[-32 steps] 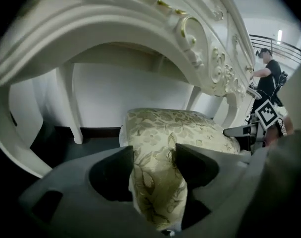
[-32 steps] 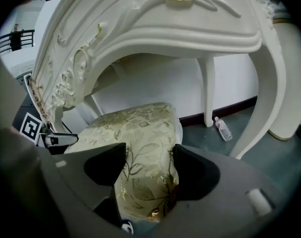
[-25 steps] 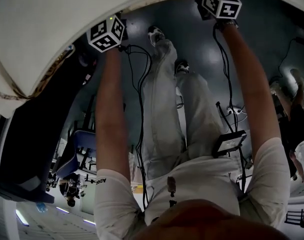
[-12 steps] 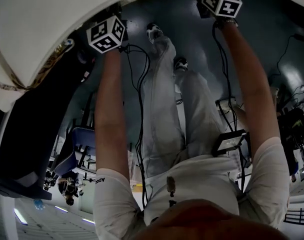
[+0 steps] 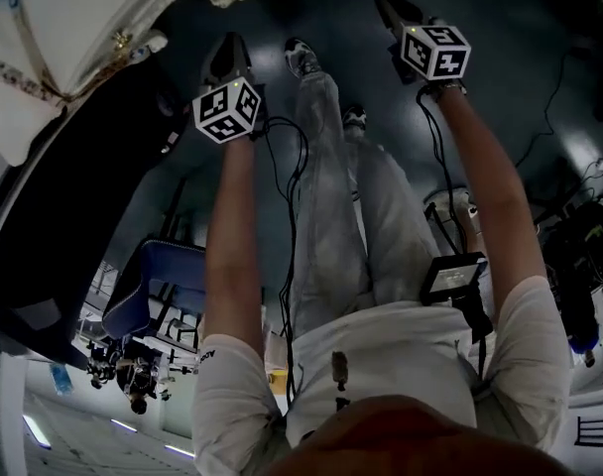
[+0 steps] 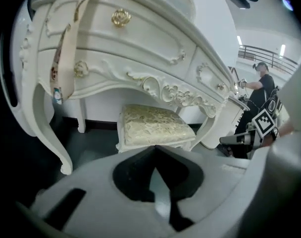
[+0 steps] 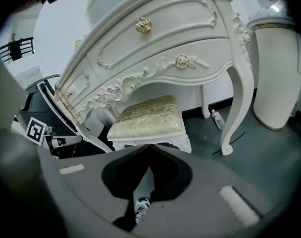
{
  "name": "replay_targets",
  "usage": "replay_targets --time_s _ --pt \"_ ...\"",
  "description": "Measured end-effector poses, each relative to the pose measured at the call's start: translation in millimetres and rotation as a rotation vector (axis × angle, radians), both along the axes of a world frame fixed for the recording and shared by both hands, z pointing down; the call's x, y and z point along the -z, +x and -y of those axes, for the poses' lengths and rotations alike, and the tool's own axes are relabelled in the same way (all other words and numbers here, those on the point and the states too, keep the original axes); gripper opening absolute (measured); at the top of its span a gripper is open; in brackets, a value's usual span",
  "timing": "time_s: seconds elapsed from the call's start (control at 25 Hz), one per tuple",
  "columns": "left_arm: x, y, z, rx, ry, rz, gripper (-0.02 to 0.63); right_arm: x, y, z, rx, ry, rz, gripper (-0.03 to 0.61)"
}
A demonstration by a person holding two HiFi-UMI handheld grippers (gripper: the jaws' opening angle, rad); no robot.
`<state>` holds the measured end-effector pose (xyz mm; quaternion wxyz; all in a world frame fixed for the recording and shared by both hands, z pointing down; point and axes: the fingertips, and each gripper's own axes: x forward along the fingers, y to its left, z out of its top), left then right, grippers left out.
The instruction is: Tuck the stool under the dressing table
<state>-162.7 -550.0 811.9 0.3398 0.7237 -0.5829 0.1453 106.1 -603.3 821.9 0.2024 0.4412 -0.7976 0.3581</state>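
We wear white T-shirt (image 5: 381, 350), short sleeves, pale trousers (image 5: 326, 216), dark shoes (image 5: 301, 58). Black cables (image 5: 287, 226) along our arms. Left gripper (image 5: 227, 46), right gripper (image 5: 389, 3) carry black-white marker cubes (image 5: 227, 110).

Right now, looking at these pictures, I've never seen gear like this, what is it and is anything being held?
No robot: a person holds a two-jaw gripper in each hand. The head view looks down from the person's head at the left gripper and the right gripper over a dark floor. The other two views ride on the grippers. Both show a white dressing table with a cushioned stool standing under it. Both pairs of jaws have just been closing and are shut, nothing between them, so nothing is held.
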Motion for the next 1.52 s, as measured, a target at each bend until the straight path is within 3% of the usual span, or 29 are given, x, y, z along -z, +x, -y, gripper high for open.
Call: replay_targets --time_s 0.48,0.64,0.84,1.04,1.28,1.52 --pt "102.3 47.6 -119.5 -0.072 0.110 -0.040 0.006 102.2 31.5 -125.8 0.010 0.077 0.021 0.008" --pt "159.3 59.8 -160.6 -0.040 0.164 -0.074 0.006 155.9 62.7 -159.0 -0.002 0.120 0.032 0.008" --pt "244.0 57.0 -214.2 -0.023 0.210 -0.111 0.006 227.5 87.5 -221.1 0.040 0.116 0.077 0.008" --pt "347.8 41.5 -246.8 -0.009 0.313 -0.120 0.006 321.8 108.5 -247.1 0.058 0.205 0.082 0.008" --pt "452.8 39.8 -299.0 -0.119 0.373 -0.067 0.006 439.1 125.9 -291.4 0.020 0.294 0.106 0.008" --pt "511.0 20.4 -342.5 -0.178 0.409 -0.062 0.006 511.3 134.1 -332.9 -0.038 0.350 0.064 0.008"
